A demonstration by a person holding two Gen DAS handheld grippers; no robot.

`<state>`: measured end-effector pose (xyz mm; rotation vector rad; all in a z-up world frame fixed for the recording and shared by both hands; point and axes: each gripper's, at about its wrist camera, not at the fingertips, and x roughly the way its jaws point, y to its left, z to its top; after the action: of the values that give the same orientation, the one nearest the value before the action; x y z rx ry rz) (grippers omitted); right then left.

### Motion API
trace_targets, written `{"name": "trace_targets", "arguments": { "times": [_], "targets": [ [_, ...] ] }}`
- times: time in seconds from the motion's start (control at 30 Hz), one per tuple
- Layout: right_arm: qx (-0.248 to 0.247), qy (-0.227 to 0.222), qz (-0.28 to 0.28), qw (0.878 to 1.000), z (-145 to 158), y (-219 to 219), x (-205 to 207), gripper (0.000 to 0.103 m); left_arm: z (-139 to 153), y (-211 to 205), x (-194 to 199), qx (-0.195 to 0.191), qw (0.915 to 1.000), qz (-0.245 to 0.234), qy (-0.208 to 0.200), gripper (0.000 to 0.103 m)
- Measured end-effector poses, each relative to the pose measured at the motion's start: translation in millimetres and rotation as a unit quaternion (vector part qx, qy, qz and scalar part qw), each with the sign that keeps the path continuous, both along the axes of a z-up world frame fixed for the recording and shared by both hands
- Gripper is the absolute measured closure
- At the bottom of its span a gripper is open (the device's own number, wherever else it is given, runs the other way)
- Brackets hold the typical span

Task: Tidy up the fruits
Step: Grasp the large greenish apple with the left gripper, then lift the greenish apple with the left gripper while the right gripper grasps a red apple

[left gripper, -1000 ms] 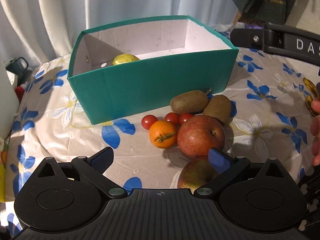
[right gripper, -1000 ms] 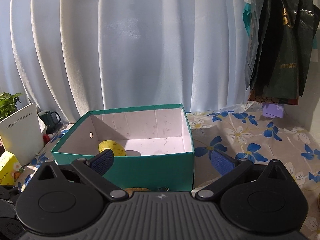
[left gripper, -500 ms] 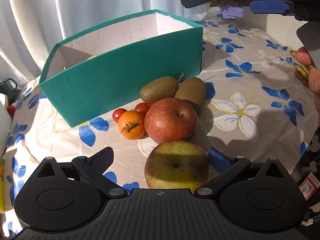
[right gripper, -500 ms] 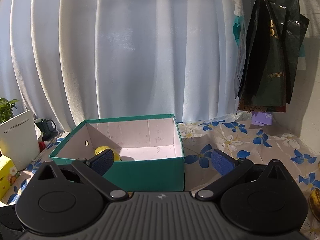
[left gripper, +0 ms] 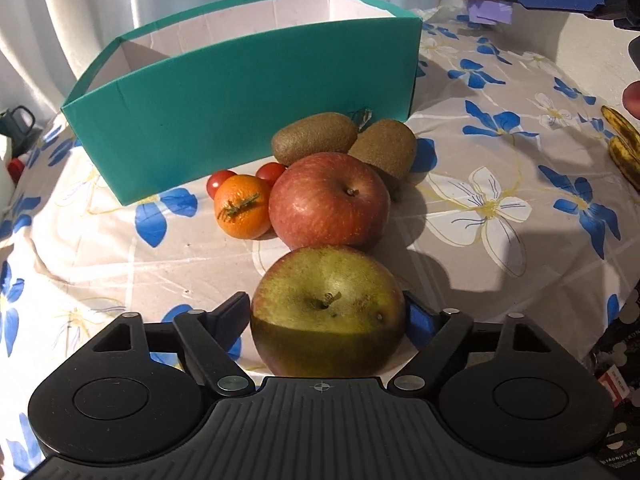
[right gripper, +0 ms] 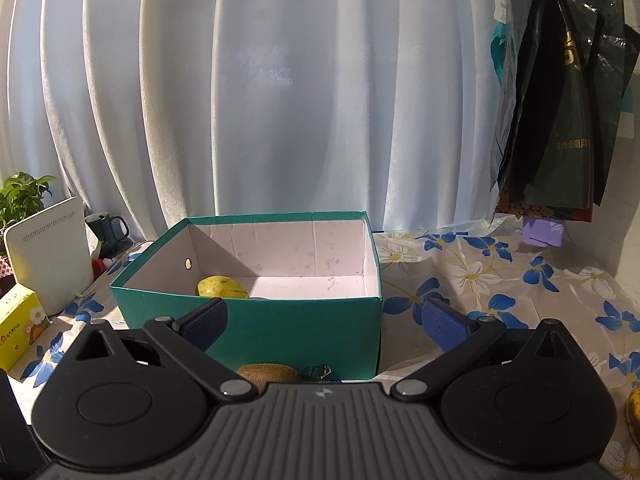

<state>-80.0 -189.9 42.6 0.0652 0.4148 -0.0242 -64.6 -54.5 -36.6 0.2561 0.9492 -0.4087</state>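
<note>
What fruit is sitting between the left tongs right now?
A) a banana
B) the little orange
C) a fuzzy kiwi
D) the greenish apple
D: in the left wrist view, the greenish apple sits between the open left tongs, while the little orange, the kiwis and the banana lie farther off.

My palm hides the green apple's (left gripper: 326, 312) underside; the bananas (left gripper: 625, 148) run off the tablecloth's right edge.

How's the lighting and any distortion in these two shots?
Left wrist view: hard sunlight, with a shadow edge crossing the green apple between the left claw fingers. Right wrist view: softer backlight through the curtain, its folds bowed by the fisheye.
</note>
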Motion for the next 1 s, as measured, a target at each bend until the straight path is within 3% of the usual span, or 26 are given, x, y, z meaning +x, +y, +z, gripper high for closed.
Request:
{"name": "trace_targets", "arguments": {
  "times": [0.37, 0.57, 0.8, 1.0],
  "targets": [
    [0.002, 0.018, -0.004, 1.0, -6, -6, -4, 0.0, -3, 3, 0, -0.017, 0.9998, 0.008, 0.005, 0.025],
    [-0.025, 0.038, -0.026, 0.999, -13, -4, -6, 0.001, 19, 25, 0, -0.025, 0.9989, 0.038, -0.016, 0.025],
    [0.013, 0.074, 0.018, 0.997, -37, 6, -13, 0.005, 39, 61, 7, -0.026, 0.9953, 0.09, -0.027, 0.025],
    [-0.009, 0.095, 0.08, 0.992, -55, 34, -11, 0.002, 50, 84, 8, -0.026, 0.9914, 0.121, -0.042, 0.025]
  ]
}}
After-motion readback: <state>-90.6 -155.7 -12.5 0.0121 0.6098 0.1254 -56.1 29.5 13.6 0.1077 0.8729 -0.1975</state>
